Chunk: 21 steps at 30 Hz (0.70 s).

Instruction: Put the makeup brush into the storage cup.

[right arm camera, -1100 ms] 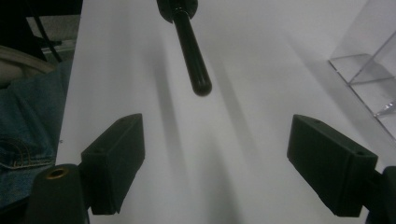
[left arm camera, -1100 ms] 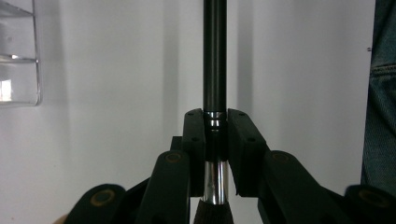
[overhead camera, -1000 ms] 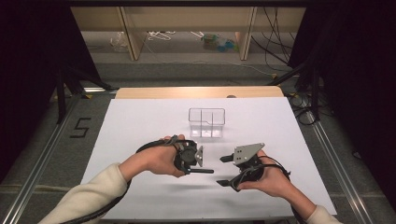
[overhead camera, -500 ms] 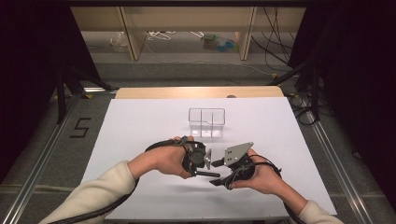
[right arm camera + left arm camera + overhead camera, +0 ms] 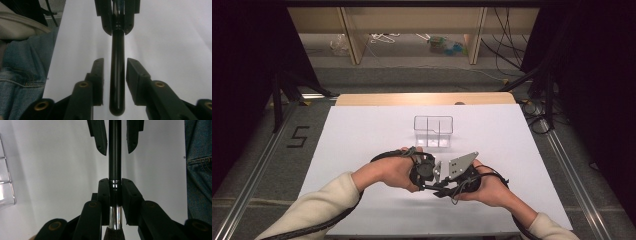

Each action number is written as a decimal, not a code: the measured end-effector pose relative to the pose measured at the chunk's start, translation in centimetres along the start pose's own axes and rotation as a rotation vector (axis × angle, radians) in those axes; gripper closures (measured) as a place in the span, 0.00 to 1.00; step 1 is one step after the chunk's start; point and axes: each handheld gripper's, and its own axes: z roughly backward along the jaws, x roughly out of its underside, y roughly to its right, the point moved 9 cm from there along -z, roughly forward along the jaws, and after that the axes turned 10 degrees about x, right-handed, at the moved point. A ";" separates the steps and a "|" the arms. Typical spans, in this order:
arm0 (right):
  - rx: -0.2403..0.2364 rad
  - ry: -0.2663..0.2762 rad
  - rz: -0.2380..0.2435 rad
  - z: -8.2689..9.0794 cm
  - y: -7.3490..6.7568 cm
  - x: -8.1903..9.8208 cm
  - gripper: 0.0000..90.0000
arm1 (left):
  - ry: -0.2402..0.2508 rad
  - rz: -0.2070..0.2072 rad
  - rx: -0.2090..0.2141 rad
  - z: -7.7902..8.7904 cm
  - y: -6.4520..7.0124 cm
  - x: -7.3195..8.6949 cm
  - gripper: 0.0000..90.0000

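My left gripper is shut on a brush at its silver ferrule, with dark bristles toward the camera and the black handle pointing away. The two grippers meet nose to nose above the white table, near its front. My right gripper faces the left one, and its jaws have just been closing around the rounded end of the handle. A thin gap still shows on each side of the handle, so the pads do not press it. The left gripper shows farther off, clamped on the brush.
A clear two-compartment box stands on the white table just beyond the hands; its rim shows in the left gripper view. The person's jeans lie past the table's near edge. Shelves and cables sit beyond the far edge.
Both hands have come together at the table's front middle. The right gripper's jaws have narrowed around the brush handle's end. The left grip on the brush is unchanged.
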 end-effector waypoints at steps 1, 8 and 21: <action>-0.001 0.003 0.008 -0.1 -0.1 0.0 0.85 | 0.002 -0.002 0.006 0.0 0.1 -0.1 0.86; 0.020 -0.003 0.011 0.3 0.2 0.1 0.88 | 0.037 0.005 -0.005 0.3 0.1 -0.4 0.86; 0.131 -0.026 -0.043 1.8 1.5 1.5 0.88 | 0.386 0.074 -0.203 3.8 -0.7 0.9 0.39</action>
